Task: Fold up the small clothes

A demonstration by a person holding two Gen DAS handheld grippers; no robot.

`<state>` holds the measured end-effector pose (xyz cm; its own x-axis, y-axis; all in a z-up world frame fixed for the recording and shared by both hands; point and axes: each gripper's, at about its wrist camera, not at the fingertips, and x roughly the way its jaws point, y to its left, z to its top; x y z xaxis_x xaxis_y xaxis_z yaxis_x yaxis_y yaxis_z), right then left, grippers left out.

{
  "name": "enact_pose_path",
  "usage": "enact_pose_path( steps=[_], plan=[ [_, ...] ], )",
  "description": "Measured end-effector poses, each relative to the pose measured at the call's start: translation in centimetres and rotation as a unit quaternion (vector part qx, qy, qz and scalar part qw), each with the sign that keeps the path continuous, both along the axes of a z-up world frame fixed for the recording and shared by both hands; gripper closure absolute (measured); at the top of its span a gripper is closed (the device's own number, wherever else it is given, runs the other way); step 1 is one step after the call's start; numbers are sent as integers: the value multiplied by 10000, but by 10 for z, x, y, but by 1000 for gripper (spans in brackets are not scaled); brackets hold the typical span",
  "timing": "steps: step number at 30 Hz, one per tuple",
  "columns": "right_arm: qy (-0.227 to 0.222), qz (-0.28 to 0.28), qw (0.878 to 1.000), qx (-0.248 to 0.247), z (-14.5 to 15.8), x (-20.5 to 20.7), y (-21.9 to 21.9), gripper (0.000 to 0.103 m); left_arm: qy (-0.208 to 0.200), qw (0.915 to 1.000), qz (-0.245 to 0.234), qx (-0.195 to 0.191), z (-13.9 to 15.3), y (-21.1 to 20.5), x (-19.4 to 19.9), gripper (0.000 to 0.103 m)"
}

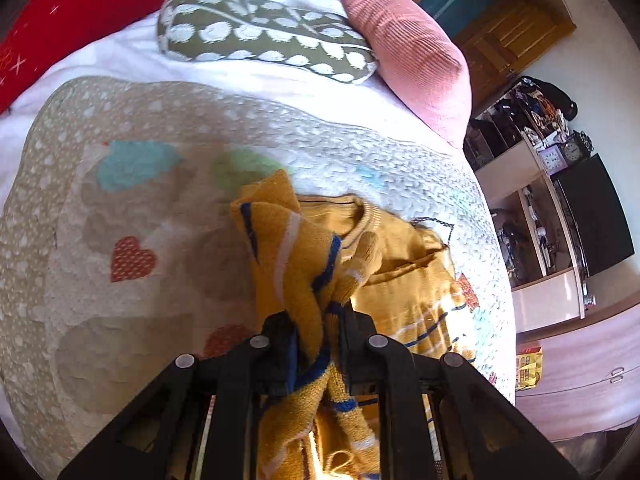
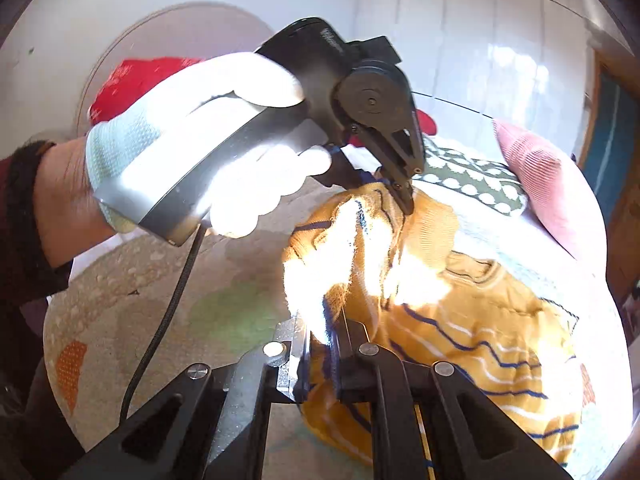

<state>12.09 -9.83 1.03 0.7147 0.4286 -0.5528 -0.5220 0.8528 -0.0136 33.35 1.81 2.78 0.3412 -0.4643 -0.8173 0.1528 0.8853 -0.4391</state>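
Left wrist view: left tool (image 1: 316,328) clenched on a bunched fold of the mustard-yellow knit sweater with blue and white stripes (image 1: 400,264), which lies on the beige quilted heart-print bedspread (image 1: 120,208). Right wrist view: right tool (image 2: 324,344) clamped on sweater edge (image 2: 480,320); left tool (image 2: 400,196) pinches a raised fold above the bed.

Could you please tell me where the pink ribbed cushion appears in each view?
Left wrist view: pink ribbed cushion at top, right of centre.
Right wrist view: same cushion at the right edge, mid-height.
Shared landmark: green pillow with white spots lying just left of it.
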Motion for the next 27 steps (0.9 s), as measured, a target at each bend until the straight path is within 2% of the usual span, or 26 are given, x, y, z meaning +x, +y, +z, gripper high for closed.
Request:
enact_pose_path(
  steps=[3,6,9,12,14,16,18,19,20,21,23,27],
  plan=[
    [64,-557,9971,514,11,-4,-62,95,-72,9992,-352,187,5,-72,3,88],
    [238,-1098,9892,942,9,-16,-123,95,-96,9960,-823,337,-4,-146,0,88],
    [580,-1572,9789,1167,-12,-26,-175,95,-85,9886,-1385,590,-24,-207,-10,80],
    [1256,-1765,9665,1373,-48,-25,-209,93,30,9845,-1706,395,-31,-233,-22,79],
    [1550,-1697,9594,1638,-62,-35,-219,86,-15,9853,-1691,232,-22,-229,-30,78],
    [1567,-1632,9556,1890,-60,-47,-230,79,-135,9879,-1540,110,-3,-215,-35,73],
    [1472,-1617,9518,2152,-49,-56,-246,67,-450,9906,-1277,174,18,-191,-47,55],
    [1412,-1637,9502,2243,-42,-57,-254,63,-645,9910,-1136,287,26,-179,-54,52],
    [1353,-1671,9488,2315,-35,-55,-262,54,-821,9905,-983,501,32,-166,-61,46],
    [1328,-1691,9469,2390,-28,-50,-269,48,-990,9891,-829,713,36,-155,-68,45],
    [1415,-1670,9416,2558,-16,-27,-276,46,-1172,9868,-599,939,35,-128,-86,45],
    [1568,-1612,9412,2520,-7,34,-267,44,-1011,9922,-136,712,16,-82,-122,45]
  ],
)
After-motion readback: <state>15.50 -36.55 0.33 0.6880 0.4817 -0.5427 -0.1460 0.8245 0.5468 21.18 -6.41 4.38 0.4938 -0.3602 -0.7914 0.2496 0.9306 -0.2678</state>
